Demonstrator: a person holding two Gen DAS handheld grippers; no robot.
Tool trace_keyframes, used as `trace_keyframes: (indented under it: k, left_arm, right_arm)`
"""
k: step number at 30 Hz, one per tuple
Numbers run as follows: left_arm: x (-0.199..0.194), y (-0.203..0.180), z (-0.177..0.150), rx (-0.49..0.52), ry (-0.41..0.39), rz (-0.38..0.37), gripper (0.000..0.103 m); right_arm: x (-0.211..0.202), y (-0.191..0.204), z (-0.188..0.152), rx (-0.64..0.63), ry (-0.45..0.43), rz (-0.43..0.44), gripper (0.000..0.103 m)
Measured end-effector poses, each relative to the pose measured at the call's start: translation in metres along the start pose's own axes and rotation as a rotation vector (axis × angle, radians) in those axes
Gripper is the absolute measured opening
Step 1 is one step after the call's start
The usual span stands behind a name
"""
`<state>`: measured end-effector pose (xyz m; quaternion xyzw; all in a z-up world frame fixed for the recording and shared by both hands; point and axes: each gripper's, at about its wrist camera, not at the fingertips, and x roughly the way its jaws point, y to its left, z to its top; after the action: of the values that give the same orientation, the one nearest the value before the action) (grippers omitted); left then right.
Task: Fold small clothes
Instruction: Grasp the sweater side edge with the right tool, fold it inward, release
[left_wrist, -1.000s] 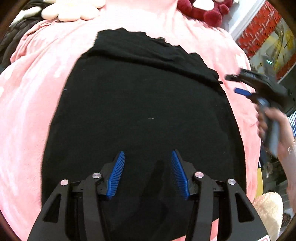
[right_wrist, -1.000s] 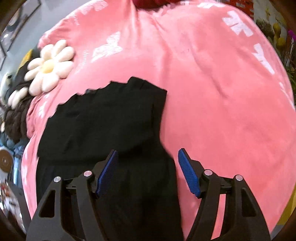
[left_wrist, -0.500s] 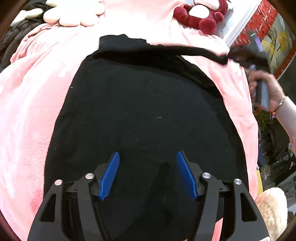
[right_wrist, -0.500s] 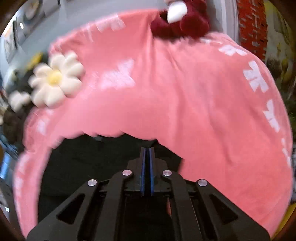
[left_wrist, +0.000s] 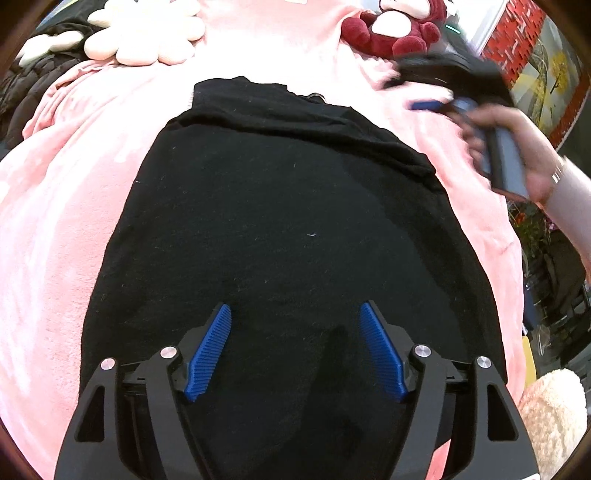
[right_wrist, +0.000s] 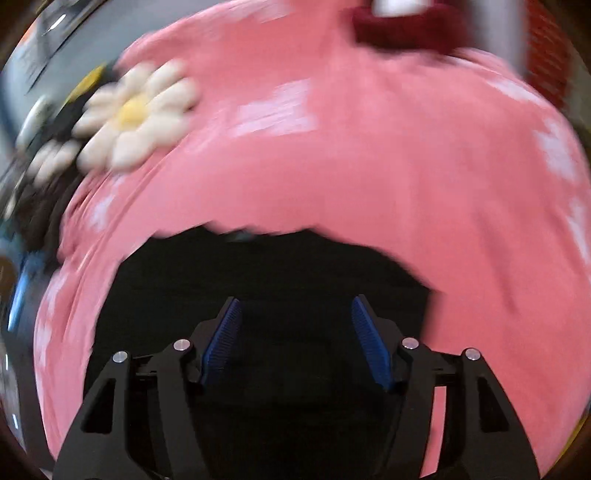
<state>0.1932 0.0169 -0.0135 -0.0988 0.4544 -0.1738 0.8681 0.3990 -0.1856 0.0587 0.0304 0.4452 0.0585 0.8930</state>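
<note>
A black garment (left_wrist: 280, 221) lies flat on a pink blanket (left_wrist: 55, 229), with its far edge folded over into a band (left_wrist: 295, 114). My left gripper (left_wrist: 295, 314) is open and empty, just above the garment's near part. My right gripper (right_wrist: 295, 306) is open and empty over the garment's far right part (right_wrist: 258, 266); that view is blurred. The right gripper also shows in the left wrist view (left_wrist: 461, 96), held in a hand above the blanket past the garment's far right corner.
A white flower cushion (left_wrist: 147, 40) (right_wrist: 136, 114) lies at the blanket's far left, beside dark fabric (left_wrist: 33, 92). A dark red plush toy (left_wrist: 391, 33) sits at the far edge. A cream plush (left_wrist: 554, 417) lies at the near right.
My right gripper, shut on the garment's far right corner half a second ago, has opened and let it go. The far edge now lies folded. My left gripper stayed open in place.
</note>
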Motion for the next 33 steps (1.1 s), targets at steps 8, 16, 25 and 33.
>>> trace_keyframes:
  k: [8,16,25,33]
  left_arm:
    - [-0.002,0.008,0.004,-0.034,0.0,-0.041,0.07]
    - [0.0,0.009,0.01,-0.038,-0.014,-0.049,0.07]
    - [-0.003,0.006,0.005,-0.018,-0.016,-0.034,0.07]
    - [-0.003,0.005,0.004,-0.017,-0.028,-0.028,0.07]
  right_arm:
    - [0.093,0.078,-0.005,-0.23,0.163,-0.088,0.005]
    - [0.099,0.089,0.032,-0.234,0.062,-0.139,0.016]
    - [0.025,0.012,-0.025,-0.062,-0.018,-0.167,0.039]
    - [0.034,-0.065,-0.06,0.198,0.111,-0.04,0.039]
